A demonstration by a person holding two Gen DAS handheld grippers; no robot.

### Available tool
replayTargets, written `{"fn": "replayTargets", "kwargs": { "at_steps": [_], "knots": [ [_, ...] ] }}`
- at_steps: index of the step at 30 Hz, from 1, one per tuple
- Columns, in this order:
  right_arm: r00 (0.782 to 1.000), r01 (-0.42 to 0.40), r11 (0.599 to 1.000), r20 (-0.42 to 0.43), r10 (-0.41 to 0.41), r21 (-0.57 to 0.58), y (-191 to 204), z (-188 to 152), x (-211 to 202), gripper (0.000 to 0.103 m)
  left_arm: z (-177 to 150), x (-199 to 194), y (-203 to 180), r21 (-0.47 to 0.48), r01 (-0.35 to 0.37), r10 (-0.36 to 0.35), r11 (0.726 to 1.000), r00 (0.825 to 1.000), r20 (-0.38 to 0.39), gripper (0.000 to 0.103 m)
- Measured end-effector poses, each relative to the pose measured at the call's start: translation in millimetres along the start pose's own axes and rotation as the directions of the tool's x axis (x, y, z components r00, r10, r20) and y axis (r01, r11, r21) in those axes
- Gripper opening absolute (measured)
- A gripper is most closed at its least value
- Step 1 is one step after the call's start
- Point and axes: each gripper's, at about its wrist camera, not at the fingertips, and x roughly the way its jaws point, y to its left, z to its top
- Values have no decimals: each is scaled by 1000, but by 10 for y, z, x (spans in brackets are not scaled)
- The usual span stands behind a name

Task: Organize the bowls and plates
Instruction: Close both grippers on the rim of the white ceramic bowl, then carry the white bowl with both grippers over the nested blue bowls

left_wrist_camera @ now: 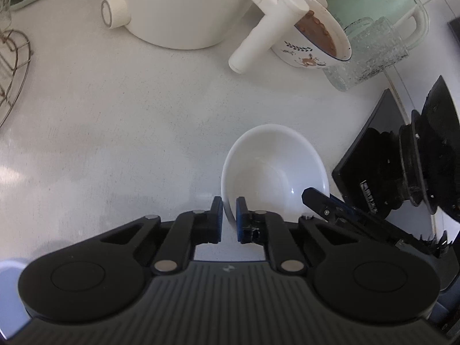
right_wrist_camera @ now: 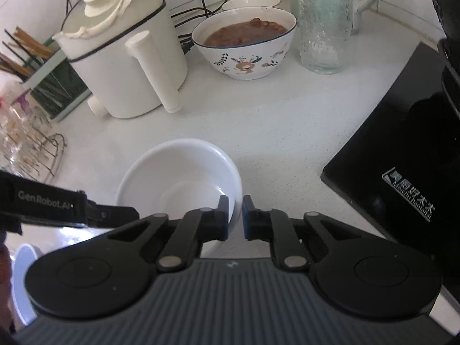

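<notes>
**Both grippers on the white bowl; the sorting has hardly begun**

Nearest, the left gripper (left_wrist_camera: 229, 211) pinches the near-left rim of the white bowl (left_wrist_camera: 276, 169), one finger inside and one outside. The right gripper (right_wrist_camera: 235, 212) pinches the opposite, near-right rim (right_wrist_camera: 234, 201) the same way. So both pairs of jaws are closed onto the bowl's wall, each from its own side. The bowl is empty and appears to sit on the white counter (left_wrist_camera: 129, 132), just beside the black board (right_wrist_camera: 402, 149); whether it has left the surface I cannot tell.

Further back stand the white pot (right_wrist_camera: 126, 66), a patterned bowl (right_wrist_camera: 244, 43) full of brown food, a glass mug (right_wrist_camera: 322, 23), and a small white plate (right_wrist_camera: 251, 1) behind them.

Judging by this, one bowl is grasped and nothing looks stacked or put away yet; the plate and any other dishes remain.
</notes>
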Motion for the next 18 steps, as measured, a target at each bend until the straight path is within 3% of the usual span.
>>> {"fn": "replayTargets", "kwargs": {
  "at_steps": [18],
  "knots": [
    [996,-87,996,34,87,-4,193,34,-477,12,-178,-586,189,-115,39,-37,993,999,19,11]
  ]
}}
